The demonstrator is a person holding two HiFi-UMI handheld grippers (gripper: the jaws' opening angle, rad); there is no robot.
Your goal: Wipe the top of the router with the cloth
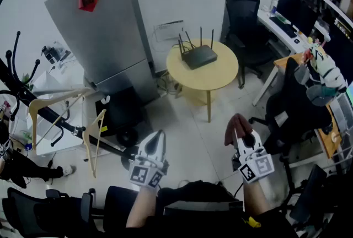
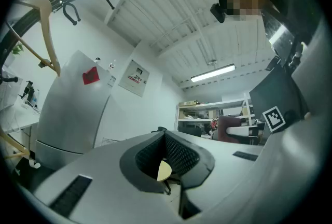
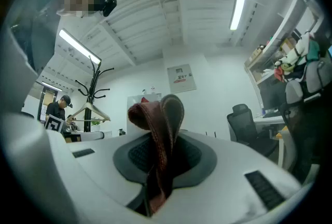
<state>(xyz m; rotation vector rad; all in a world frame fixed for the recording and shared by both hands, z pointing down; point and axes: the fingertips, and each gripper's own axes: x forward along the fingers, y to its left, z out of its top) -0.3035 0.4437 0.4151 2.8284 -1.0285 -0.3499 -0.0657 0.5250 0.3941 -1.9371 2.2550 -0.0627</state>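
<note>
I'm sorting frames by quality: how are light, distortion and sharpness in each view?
Head view: even light, router sharp, wide-angle lens bends the fridge. Left gripper view: fisheye, dark corners, ceiling lamp blown out. Right gripper view: same fisheye; the cloth in the right hand-held gripper looks close and slightly soft.

Bright, even indoor light fills the head view. The round table point(image 1: 202, 66) casts only a soft shadow on the floor point(image 1: 187, 126) beneath it, and the refrigerator point(image 1: 105, 27) shows a dull sheen. Straight lines bow near the edges. Both gripper views are round fisheye pictures with black corners. A tube light point(image 2: 212, 73) glares white at 2 o'clock in the left gripper view, and another point(image 3: 237, 0) at 1 o'clock in the right gripper view, where the close cloth point(image 3: 165, 129) looks slightly soft.
</note>
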